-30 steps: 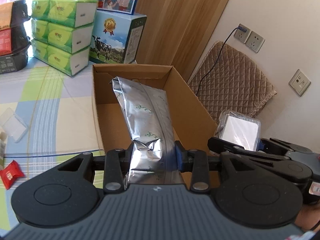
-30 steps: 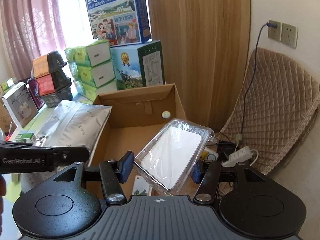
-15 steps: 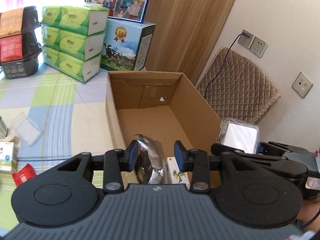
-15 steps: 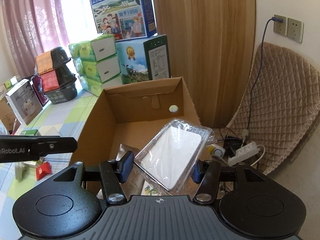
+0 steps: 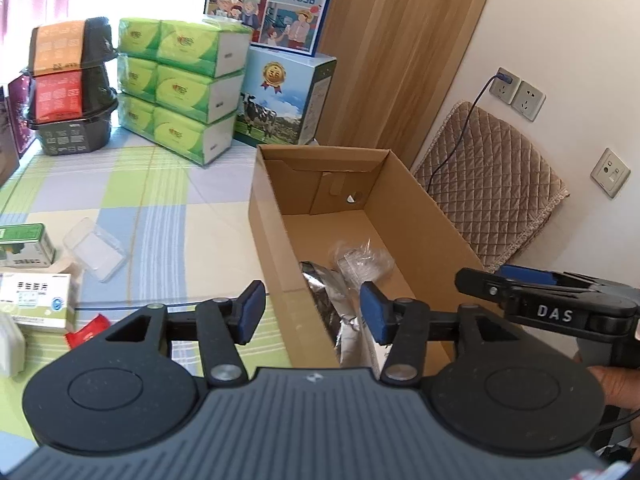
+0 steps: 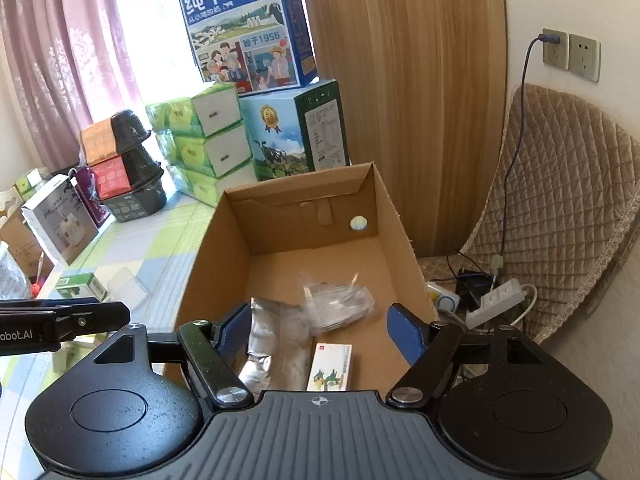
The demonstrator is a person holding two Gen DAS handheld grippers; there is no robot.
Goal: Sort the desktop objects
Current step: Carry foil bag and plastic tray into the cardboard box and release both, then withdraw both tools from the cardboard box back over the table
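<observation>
left gripper (image 5: 310, 312) spread apart, empty, over the cardboard box's (image 6: 208, 240) left wall. right gripper (image 6: 316, 332) also spread wide, empty, above the box interior. inside the box near end: silver foil pouch (image 6: 276, 344), clear plastic packet (image 6: 340, 306) beside it, small white carton (image 6: 330, 368) partly cut off by the gripper body. far half of the box floor bare. clear plastic case (image 5: 94, 250) on the checked tablecloth (image 5: 168, 200).

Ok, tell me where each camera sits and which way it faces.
Left wrist: on the left tongs, looking down over the brown cardboard box at the checked tablecloth; the right tongs and a hand show.
Right wrist: on the right tongs, facing into the box; the left tongs show.
Shared: box, crinkled silver foil pouch.
</observation>
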